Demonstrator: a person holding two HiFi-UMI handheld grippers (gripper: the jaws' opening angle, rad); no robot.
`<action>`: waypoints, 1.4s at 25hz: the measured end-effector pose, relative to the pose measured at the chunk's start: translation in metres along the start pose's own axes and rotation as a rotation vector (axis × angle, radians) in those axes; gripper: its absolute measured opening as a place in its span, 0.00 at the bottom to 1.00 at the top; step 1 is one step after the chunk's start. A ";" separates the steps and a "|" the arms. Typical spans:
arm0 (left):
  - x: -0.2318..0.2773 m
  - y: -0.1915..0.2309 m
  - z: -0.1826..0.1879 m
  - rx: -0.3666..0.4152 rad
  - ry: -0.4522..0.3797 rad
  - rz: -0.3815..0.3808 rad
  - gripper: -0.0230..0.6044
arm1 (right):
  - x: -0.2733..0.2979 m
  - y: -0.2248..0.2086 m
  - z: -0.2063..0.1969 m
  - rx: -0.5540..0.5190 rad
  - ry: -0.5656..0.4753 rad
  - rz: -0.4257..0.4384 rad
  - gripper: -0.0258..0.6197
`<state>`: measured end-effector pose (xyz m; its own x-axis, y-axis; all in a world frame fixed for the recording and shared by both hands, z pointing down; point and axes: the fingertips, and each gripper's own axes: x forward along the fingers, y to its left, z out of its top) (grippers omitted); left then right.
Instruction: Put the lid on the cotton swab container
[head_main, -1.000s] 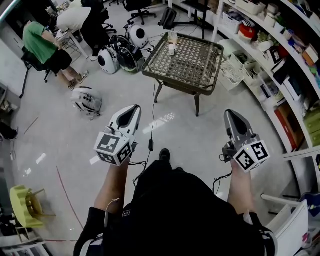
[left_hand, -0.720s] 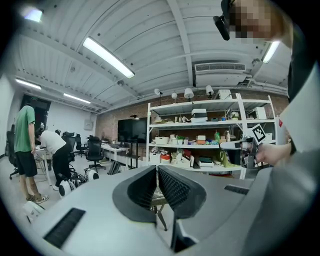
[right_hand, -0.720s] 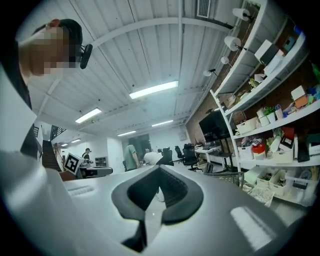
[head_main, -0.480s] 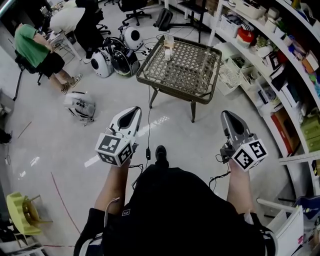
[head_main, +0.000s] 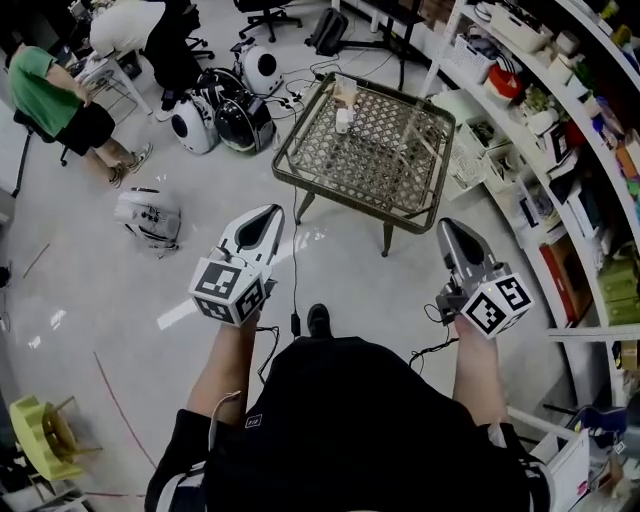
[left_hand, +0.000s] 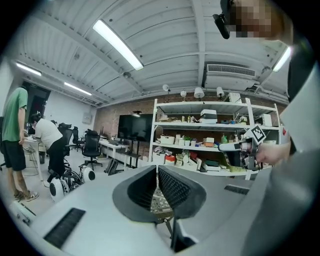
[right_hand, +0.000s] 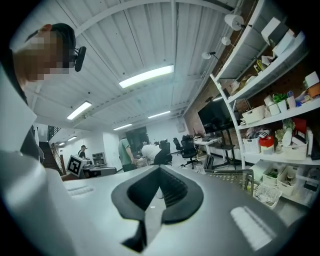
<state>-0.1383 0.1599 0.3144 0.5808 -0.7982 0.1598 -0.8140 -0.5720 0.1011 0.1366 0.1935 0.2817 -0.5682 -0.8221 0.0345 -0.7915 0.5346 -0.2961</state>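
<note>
A low metal lattice table (head_main: 380, 165) stands ahead of me on the grey floor. Near its far left corner sits a small white container (head_main: 343, 120), with another small pale item (head_main: 346, 90) just behind it; both are too small to make out further. My left gripper (head_main: 268, 213) and right gripper (head_main: 447, 227) are held out in mid-air, well short of the table and pointing toward it. Each has its jaws together with nothing between them, as the left gripper view (left_hand: 157, 172) and right gripper view (right_hand: 160, 172) show.
Cluttered shelves (head_main: 560, 120) run along the right. Round white-and-black machines (head_main: 215, 115) and a white device (head_main: 148, 215) lie on the floor to the left. People (head_main: 50, 95) stand at desks far left. A cable (head_main: 295, 290) trails toward me. A yellow-green stool (head_main: 40, 430) stands at lower left.
The table has drawn slightly nearer and lower in the head view as I step toward it. Both grippers keep the same pose, shut.
</note>
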 end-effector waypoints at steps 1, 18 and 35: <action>0.005 0.010 -0.001 -0.006 0.003 0.002 0.07 | 0.011 0.000 -0.002 0.006 0.010 0.003 0.05; 0.065 0.110 -0.012 0.006 0.062 -0.003 0.05 | 0.122 -0.015 -0.039 0.114 0.096 0.006 0.05; 0.185 0.112 -0.011 -0.133 0.122 -0.123 0.04 | 0.205 -0.129 -0.047 0.232 0.141 0.050 0.05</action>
<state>-0.1219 -0.0494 0.3659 0.6771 -0.6902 0.2552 -0.7358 -0.6276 0.2544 0.1118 -0.0347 0.3722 -0.6440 -0.7516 0.1423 -0.6982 0.5015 -0.5109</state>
